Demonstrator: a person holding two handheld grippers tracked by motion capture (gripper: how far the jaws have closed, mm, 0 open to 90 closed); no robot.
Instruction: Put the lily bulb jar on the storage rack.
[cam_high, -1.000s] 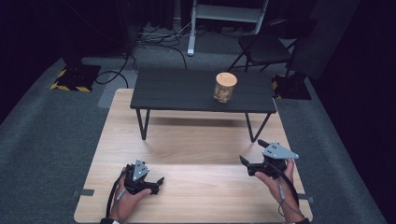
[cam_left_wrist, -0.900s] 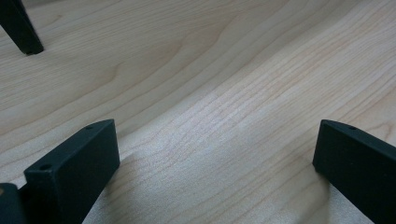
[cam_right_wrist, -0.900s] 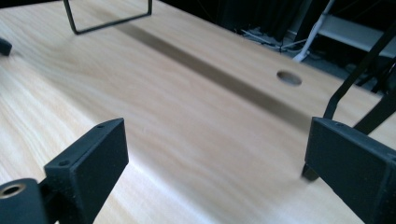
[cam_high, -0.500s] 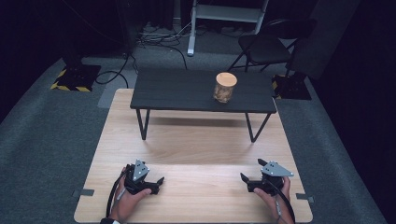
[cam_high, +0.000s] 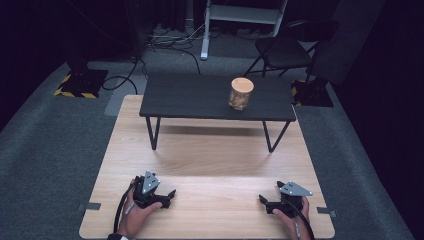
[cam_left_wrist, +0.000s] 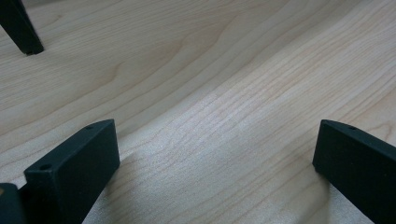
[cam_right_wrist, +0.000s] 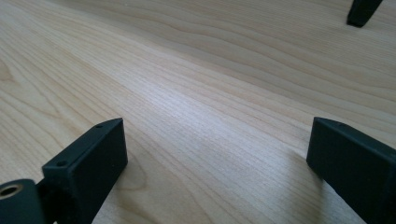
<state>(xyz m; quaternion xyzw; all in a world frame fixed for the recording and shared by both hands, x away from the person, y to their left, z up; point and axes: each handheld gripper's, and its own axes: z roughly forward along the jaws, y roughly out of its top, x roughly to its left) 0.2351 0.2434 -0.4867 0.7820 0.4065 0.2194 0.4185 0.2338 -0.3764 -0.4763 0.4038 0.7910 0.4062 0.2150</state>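
While both grippers rested low on the board (cam_high: 210, 160), the left gripper (cam_high: 167, 196) at lower left and the right gripper (cam_high: 265, 204) at lower right had jaws spread, empty. A jar (cam_high: 241, 93) stood on the table (cam_high: 190, 97), upper centre.

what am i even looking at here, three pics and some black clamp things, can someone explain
There is no robot here: a person holds a hand tool with two jaws in each hand. The high view looks down from above: the left gripper and the right gripper rest low on a light wooden board. Further away stands a small black table with a cork-lidded jar on it. The other two pictures come from cameras riding on the grippers, looking along their black jaws at the wood grain. In both, the jaws stand wide apart with only bare wood between them, so nothing is held.
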